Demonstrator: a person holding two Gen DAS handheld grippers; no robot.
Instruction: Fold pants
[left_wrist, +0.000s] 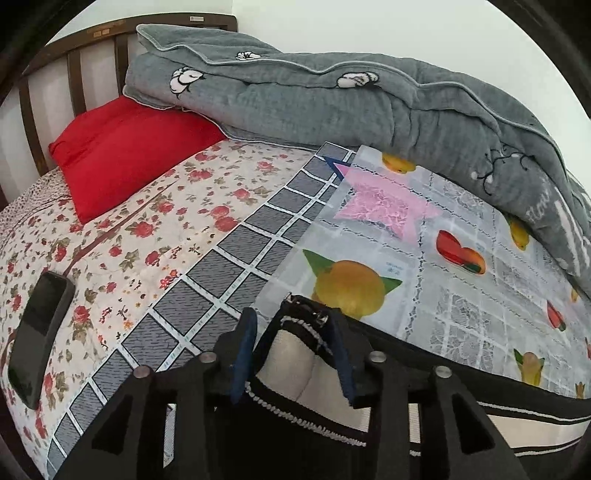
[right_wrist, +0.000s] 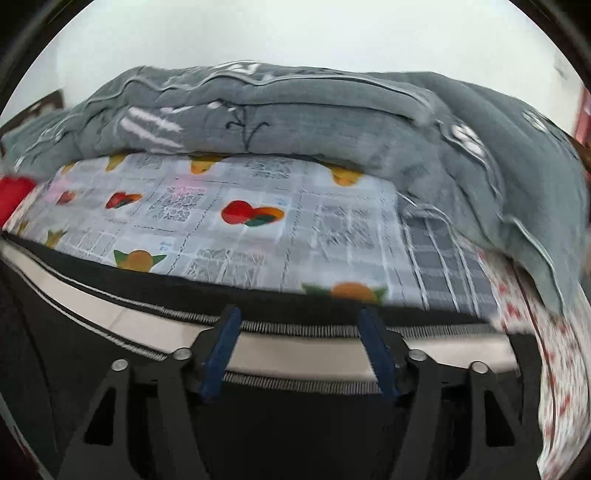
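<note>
Black pants (left_wrist: 295, 435) with a cream side stripe and white stitching lie at the near edge of a fruit-print cloth (left_wrist: 424, 266) on the bed. In the left wrist view, my left gripper (left_wrist: 295, 350) has its blue-padded fingers around a bunched-up end of the pants, partly closed on it. In the right wrist view, my right gripper (right_wrist: 299, 350) straddles the striped edge of the pants (right_wrist: 295, 424) with its fingers (right_wrist: 221, 350) spread wide. The view is blurred.
A black phone (left_wrist: 40, 332) lies on the floral bedsheet (left_wrist: 129, 240) at the left. A red pillow (left_wrist: 125, 155) sits by the wooden headboard (left_wrist: 74, 55). A folded grey quilt (left_wrist: 332, 107) lies along the far side; it also shows in the right wrist view (right_wrist: 295, 118).
</note>
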